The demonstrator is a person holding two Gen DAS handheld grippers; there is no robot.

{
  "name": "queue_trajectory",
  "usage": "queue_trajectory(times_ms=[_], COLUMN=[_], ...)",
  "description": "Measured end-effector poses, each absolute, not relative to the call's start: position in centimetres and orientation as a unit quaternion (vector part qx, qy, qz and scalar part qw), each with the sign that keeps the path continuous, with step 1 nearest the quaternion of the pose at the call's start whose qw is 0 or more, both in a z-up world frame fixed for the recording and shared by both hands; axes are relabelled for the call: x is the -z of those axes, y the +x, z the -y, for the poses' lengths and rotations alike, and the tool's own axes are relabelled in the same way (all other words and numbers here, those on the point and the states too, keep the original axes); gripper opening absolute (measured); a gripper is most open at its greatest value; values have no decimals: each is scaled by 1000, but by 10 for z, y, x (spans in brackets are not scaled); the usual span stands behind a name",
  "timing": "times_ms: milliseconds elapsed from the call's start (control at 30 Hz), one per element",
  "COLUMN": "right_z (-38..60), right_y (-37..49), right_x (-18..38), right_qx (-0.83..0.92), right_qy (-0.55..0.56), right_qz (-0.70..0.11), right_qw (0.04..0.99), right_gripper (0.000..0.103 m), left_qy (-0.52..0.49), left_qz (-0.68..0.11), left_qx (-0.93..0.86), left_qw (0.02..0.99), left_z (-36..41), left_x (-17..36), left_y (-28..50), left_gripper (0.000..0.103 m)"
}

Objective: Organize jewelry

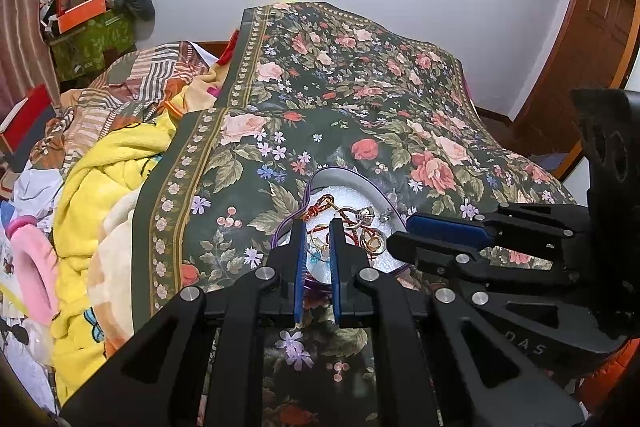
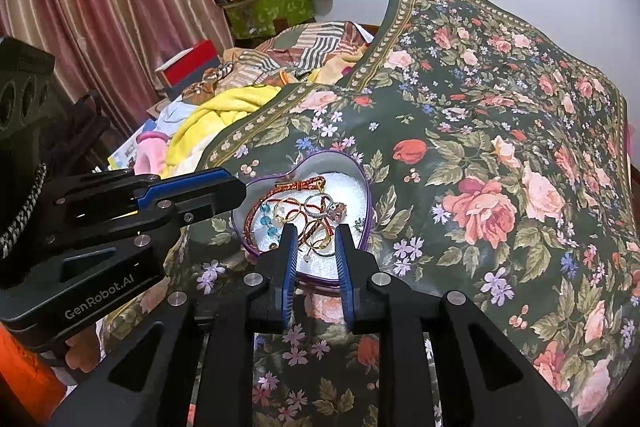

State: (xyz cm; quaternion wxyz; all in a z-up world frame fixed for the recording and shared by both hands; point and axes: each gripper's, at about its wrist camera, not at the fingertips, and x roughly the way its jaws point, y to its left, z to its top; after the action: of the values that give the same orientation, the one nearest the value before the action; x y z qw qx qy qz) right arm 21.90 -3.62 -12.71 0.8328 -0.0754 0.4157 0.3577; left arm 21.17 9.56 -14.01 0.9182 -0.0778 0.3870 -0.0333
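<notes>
Jewelry [image 2: 308, 215] is lying inside one heart-shaped tin [image 2: 362, 167] on the floral bedspread [image 2: 500, 107], lower centre of frame, heart point facing the cameras. Two claws are hovering: left claw [image 1: 318, 227] nearly pressed together, empty; right claw [image 2: 316, 233] slightly spread, straddling gold rings [image 2: 316, 231] without pinching.

I'm seeing a dark green bedspread [image 2: 460, 131] with pink roses, a purple-rimmed heart box [image 2: 362, 167] lined white, a red braided cord [image 2: 296, 185], gold rings [image 2: 316, 229], and turquoise beads [image 2: 266, 217].
</notes>
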Motion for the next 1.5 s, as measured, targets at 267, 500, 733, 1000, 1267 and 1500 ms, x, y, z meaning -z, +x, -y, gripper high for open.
queue_trajectory(times_ms=[267,500,733,1000,1267,1500], right_z=[49,70,99,119,122,123], right_y=[202,170,117,66,41,37], right_x=[89,29,-35,-70,-76,-74], right_qx=[-352,-339,-328,-312,-279,-266], right_qy=[-66,-53,-24,0,-6,0], right_qz=[-377,-301,-200,-119,-76,-70], right_qw=[854,890,923,943,957,961], right_gripper=[17,17,17,36,69,86], left_qy=[-69,-56,-39,-34,-30,-14], left_qz=[-366,-313,-221,-120,-68,-53], left_qx=[32,30,21,-4,-38,-65], left_qw=[928,947,974,992,997,996], left_z=[-89,-78,-60,-46,-36,-30], left_x=[115,66,-1,-52,-65,-65], left_y=[196,164,106,37,-4,-18], left_gripper=[8,8,8,25,54,76])
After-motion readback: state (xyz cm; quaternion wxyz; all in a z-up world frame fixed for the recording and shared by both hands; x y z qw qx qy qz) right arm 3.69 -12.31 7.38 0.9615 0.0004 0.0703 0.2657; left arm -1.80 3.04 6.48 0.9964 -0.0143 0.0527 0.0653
